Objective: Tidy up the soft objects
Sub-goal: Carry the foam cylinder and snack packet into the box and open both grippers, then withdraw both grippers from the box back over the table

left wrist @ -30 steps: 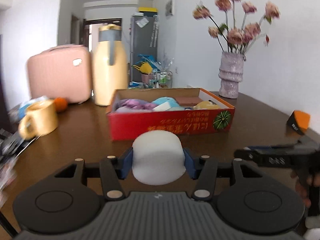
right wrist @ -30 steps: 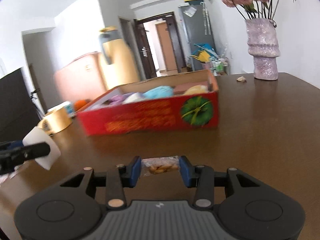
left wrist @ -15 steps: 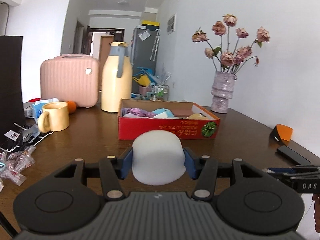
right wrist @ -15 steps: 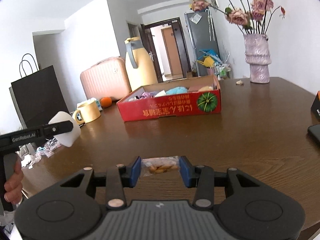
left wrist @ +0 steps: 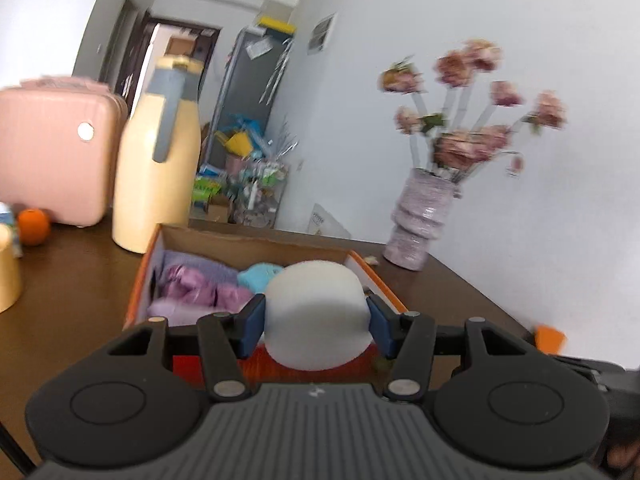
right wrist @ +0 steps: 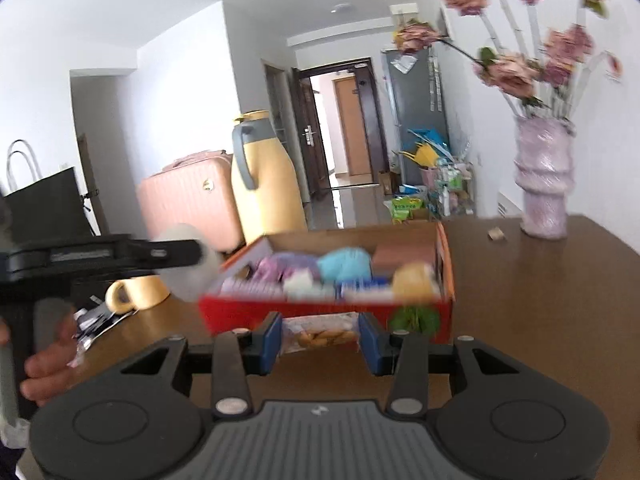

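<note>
My left gripper (left wrist: 316, 326) is shut on a white foam sponge (left wrist: 316, 312) and holds it above the front edge of the red cardboard box (left wrist: 140, 280). The box holds purple cloth (left wrist: 196, 288), a light blue soft item (left wrist: 258, 274) and other soft things. My right gripper (right wrist: 320, 336) is shut on a clear snack packet (right wrist: 320, 332), just in front of the box's front wall (right wrist: 240, 314). The left gripper with the sponge (right wrist: 188, 262) shows at the left of the right wrist view, by the box's left corner.
A yellow thermos jug (left wrist: 158, 160), a pink suitcase (left wrist: 52, 152), an orange (left wrist: 34, 222) and a yellow mug (right wrist: 138, 292) stand left of the box. A purple vase of flowers (right wrist: 546, 184) stands at the back right. An orange object (left wrist: 550, 338) lies at the right.
Both grippers have moved forward and up toward the box. The sponge now hangs over the box's front edge. The packet is close to the front wall. Both grips are unchanged.
</note>
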A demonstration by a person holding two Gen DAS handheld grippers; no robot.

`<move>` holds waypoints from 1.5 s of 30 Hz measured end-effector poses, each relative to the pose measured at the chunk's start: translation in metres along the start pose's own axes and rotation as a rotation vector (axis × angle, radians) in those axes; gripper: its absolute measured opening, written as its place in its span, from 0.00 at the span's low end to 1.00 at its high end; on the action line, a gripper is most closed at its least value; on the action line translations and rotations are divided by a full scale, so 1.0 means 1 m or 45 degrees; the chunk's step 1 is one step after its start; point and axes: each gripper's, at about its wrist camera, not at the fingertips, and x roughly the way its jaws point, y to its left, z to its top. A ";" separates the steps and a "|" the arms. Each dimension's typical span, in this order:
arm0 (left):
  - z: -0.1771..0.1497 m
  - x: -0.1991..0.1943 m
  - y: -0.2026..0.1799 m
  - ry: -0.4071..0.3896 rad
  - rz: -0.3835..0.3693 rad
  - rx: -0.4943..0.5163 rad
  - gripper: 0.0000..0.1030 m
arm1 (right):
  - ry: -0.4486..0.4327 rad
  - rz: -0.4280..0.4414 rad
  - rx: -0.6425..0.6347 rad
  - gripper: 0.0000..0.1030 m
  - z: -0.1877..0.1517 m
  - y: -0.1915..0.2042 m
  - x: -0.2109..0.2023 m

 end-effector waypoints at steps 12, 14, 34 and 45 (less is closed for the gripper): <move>0.025 0.168 0.040 0.201 0.079 -0.090 0.75 | 0.159 -0.123 -0.175 0.44 0.058 -0.037 0.197; 0.019 0.175 0.042 0.201 0.079 -0.084 0.80 | 0.178 -0.179 -0.178 0.52 0.055 -0.042 0.218; 0.057 0.084 0.027 0.078 0.190 0.017 0.80 | -0.001 -0.231 -0.139 0.65 0.094 -0.039 0.125; 0.016 -0.039 -0.004 -0.312 0.471 0.315 1.00 | -0.331 -0.334 -0.204 0.99 0.069 -0.012 0.002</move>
